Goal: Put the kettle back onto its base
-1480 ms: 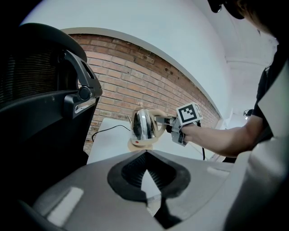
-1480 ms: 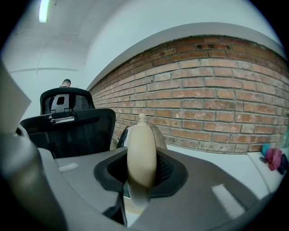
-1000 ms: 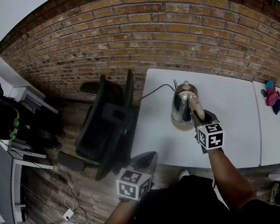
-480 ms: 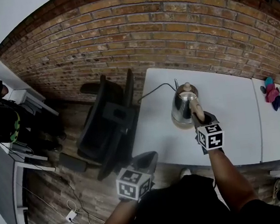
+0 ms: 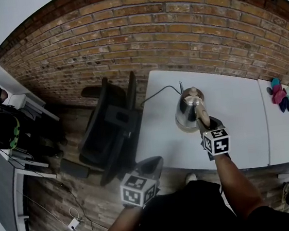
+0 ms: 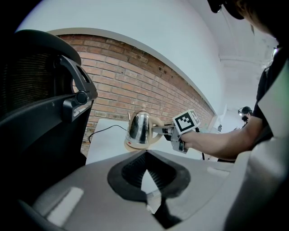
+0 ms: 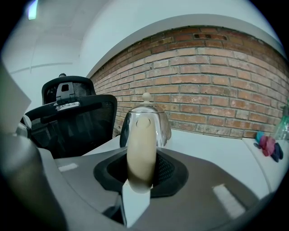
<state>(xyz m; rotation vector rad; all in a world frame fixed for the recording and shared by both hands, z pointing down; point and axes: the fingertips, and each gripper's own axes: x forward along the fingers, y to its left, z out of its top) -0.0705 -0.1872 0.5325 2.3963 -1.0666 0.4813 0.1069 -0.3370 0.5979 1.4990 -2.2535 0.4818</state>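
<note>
Kettle (image 5: 189,111) sits upright on its cream base (image 6: 135,145), on the white table (image 5: 239,127), with the power cord (image 5: 157,93) trailing off behind the base. My right gripper (image 7: 141,168) has just been opening. Its jaws stand apart around the beige handle (image 7: 141,149), which is between them with a dark gap showing down one side. I read that as the grip being let go rather than a firm clamp. To my eye that means the placing itself is done: the kettle looks level and carried by the base, and what remains is to draw the right gripper straight back off the handle without nudging it.

My left gripper (image 6: 145,155) hangs off the table's edge, well away from the base and next to the black office chair (image 5: 112,126). Its jaws are drawn together at the tips with nothing in them.

Against the head view a second ago, very little differs. The kettle stands on the base as it did then, the right gripper is at the handle as before, and only the jaw spread has widened.
</note>
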